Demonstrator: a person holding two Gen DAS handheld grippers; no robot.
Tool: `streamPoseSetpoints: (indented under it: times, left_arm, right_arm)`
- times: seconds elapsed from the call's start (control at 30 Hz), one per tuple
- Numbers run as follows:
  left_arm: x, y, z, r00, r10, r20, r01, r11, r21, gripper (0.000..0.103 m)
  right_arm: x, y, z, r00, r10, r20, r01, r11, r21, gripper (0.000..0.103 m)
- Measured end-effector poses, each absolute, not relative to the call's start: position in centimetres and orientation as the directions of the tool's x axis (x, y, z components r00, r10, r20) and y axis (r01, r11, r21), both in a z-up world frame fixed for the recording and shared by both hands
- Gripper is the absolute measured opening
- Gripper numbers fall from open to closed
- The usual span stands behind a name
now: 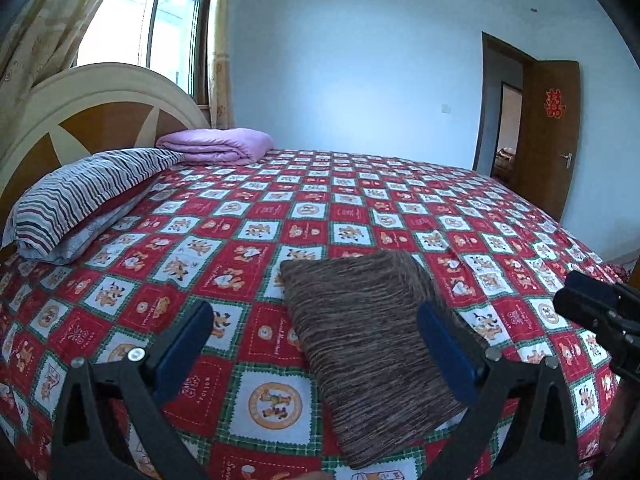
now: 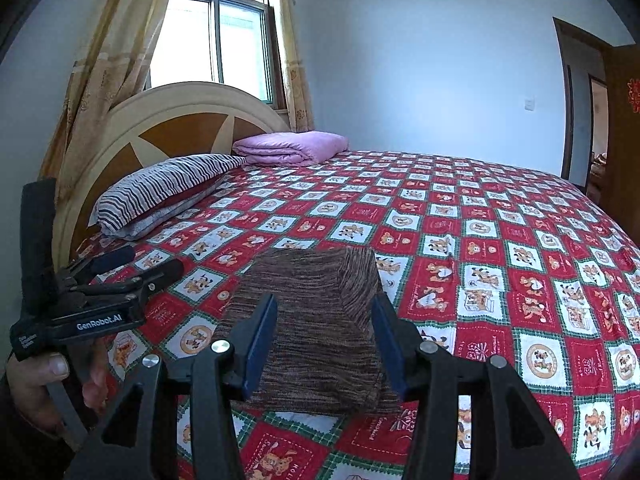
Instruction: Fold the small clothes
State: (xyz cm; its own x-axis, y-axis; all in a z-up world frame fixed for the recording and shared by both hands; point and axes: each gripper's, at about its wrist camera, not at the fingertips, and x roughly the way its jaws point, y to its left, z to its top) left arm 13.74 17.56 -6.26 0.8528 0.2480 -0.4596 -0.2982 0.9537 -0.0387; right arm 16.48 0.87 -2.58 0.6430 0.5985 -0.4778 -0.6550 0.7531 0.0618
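Note:
A brown streaky knit garment (image 1: pixel 360 320) lies folded into a small rectangle on the red checked bedsheet (image 1: pixel 360 208), near the bed's front edge. My left gripper (image 1: pixel 318 340) hovers over it with its blue pads wide apart, touching nothing. In the right wrist view the same garment (image 2: pixel 320 280) lies flat on the sheet (image 2: pixel 480 240). My right gripper (image 2: pixel 326 340) stands open above its near end, and the pads do not press the cloth. The right gripper (image 1: pixel 580 296) shows at the right edge of the left view. The left gripper (image 2: pixel 152 262) is to the garment's left.
A striped pillow (image 2: pixel 160 192) and a folded pink quilt (image 2: pixel 292 146) lie by the headboard (image 2: pixel 176 120) at the far left. A window with curtains (image 2: pixel 224 40) is behind it. A brown door (image 1: pixel 548 132) stands open at the right. A hand (image 2: pixel 40 380) holds the left gripper.

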Motion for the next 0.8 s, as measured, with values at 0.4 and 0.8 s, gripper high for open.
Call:
streamPoseSetpoints:
  times: [0.4,0.8]
  left_arm:
    - [13.6,16.9,-6.0,0.858,0.243,-0.452,-0.281,0.960,-0.018,0.103]
    - [13.6,16.7,-6.1,0.857,0.247,-0.452,-0.280,0.960,-0.007,0.103]
  right_arm:
    - [15.9,0.9,-1.8,0.659,0.595,-0.460,-0.652,0.757,0.044,0.051]
    - [15.2,1.1,-1.9,0.657,0.599,-0.458,-0.662,0.749,0.030,0.051]
